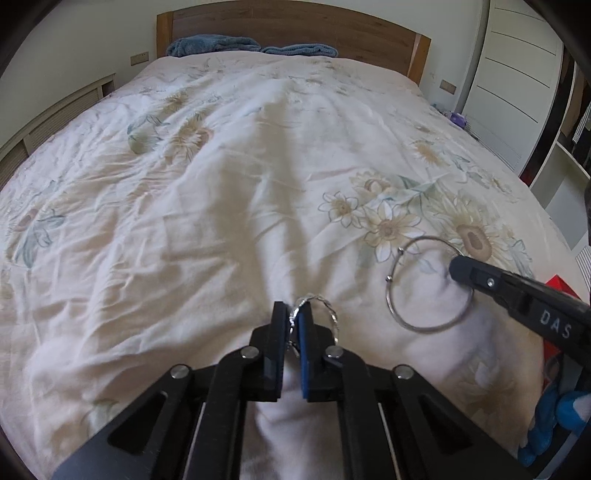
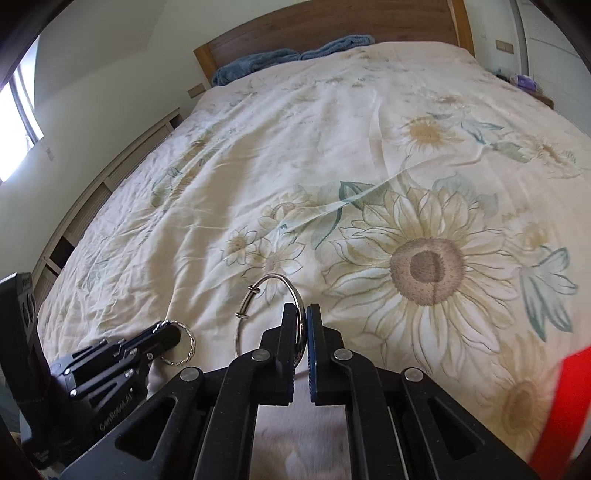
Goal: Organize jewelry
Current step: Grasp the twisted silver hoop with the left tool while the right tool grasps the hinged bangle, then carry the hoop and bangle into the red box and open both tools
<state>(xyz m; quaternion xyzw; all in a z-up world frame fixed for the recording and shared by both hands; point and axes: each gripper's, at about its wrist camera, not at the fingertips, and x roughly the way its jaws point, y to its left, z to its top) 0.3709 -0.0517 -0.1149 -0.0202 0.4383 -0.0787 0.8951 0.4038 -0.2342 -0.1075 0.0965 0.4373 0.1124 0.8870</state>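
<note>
Black linkage bars fill the bottom of both wrist views, at 6 o'clock. From them the left gripper reaches forward with its jaws pressed together on a twisted silver bangle. This small ring sticks out from between the pads toward 1 o'clock, and its lower part hangs down behind the right pad. In the right wrist view the same gripper shows at 8 o'clock, and the twisted silver bangle stands out of its tip as a loop.

At 3 o'clock in the left wrist view the right gripper comes in from the side, with the letters "DAS" on its black body. It is pinching a plain silver wire bangle, a larger and thinner ring with two small sliding knots on its left side. In its own view the right gripper has both jaws closed on this wire bangle, which rises from the pads and curves toward 11 o'clock. I cannot tell if either bangle touches the cloth.

Under both lies a bed with a cream duvet printed with pale sunflowers; one big sunflower is at 3 o'clock in the right wrist view. At 12 o'clock there are blue towels against a wooden headboard. A red object shows at 4 o'clock in the right wrist view, and only its edge is visible.
</note>
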